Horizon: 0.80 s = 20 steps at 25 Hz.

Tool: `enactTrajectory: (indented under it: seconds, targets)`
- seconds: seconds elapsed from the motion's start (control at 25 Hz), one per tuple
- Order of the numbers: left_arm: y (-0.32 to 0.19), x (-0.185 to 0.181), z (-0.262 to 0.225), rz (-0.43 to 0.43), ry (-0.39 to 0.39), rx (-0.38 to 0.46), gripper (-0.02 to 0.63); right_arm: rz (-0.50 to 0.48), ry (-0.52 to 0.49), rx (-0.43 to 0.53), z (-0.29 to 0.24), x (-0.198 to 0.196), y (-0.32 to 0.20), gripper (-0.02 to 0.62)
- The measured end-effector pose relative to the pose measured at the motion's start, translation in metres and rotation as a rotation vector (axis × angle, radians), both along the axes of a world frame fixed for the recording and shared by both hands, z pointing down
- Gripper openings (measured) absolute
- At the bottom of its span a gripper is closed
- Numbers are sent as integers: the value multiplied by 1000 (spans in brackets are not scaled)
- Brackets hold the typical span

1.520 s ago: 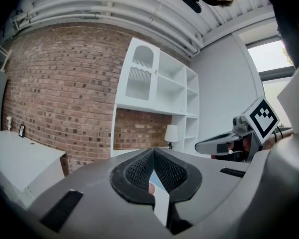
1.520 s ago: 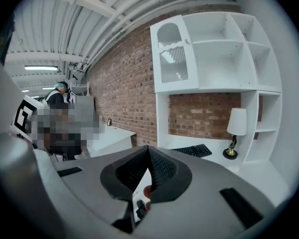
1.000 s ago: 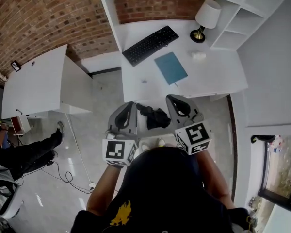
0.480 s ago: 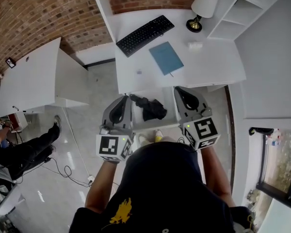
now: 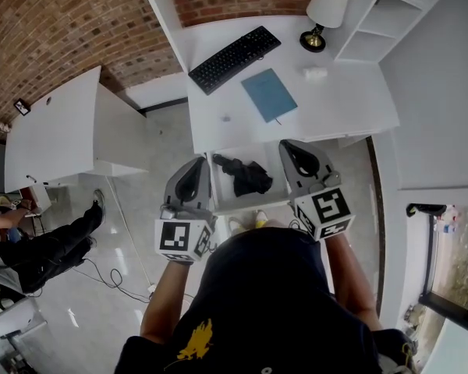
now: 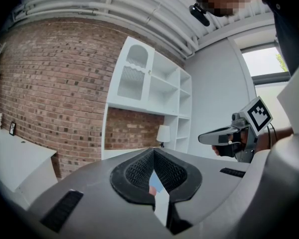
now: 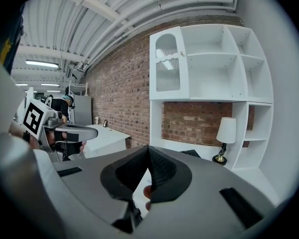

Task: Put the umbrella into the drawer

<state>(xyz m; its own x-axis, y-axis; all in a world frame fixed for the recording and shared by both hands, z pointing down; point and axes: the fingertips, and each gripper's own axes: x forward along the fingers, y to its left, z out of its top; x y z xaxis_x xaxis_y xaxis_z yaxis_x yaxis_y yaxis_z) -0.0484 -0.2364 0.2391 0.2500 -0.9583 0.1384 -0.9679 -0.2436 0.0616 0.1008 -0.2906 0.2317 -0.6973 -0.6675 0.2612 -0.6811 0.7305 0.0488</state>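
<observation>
Your right gripper (image 5: 287, 145) has swung out wide since a second ago, when both tools crowded in on the umbrella (image 5: 246, 175). Now there's daylight on either side of it! Over the last half second hardly anything has shifted.

The umbrella, black and folded loosely, lies down inside the open drawer (image 5: 224, 193), toward the right of it, and nothing is touching it. Your left gripper (image 5: 200, 164) sits at the drawer's left edge and the right one at its right edge, flanking it like bookends. Both tools have their jaws pressed together with nothing caught between them. That looks to me like a clean let-go: the load is delivered and you've pulled clear so nothing snags the fabric.

The drawer is pulled out toward you, so if shutting it is part of the job, that step isn't done. Closed jaws would make decent blunt pushers on the front panel.

Above the drawer runs the white desk (image 5: 335, 107), carrying a black keyboard (image 5: 234, 49), a blue notebook (image 5: 269, 94) and a white-shaded lamp (image 5: 327, 6). A brick wall (image 5: 54, 22) rises behind it, with white shelves (image 5: 390, 14) at the right. To the left stands a second white table (image 5: 54, 131) on a pale glossy floor (image 5: 156, 154), and a seated person's legs (image 5: 47, 248) show beyond.
</observation>
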Motion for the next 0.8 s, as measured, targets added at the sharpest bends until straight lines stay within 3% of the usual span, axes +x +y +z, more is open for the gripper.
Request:
enactTrajectory:
  seconds: [0.8]
  targets:
    - [5,-10,4,-25,14,-14,18,-35,30,28,1,-3,-8,2]
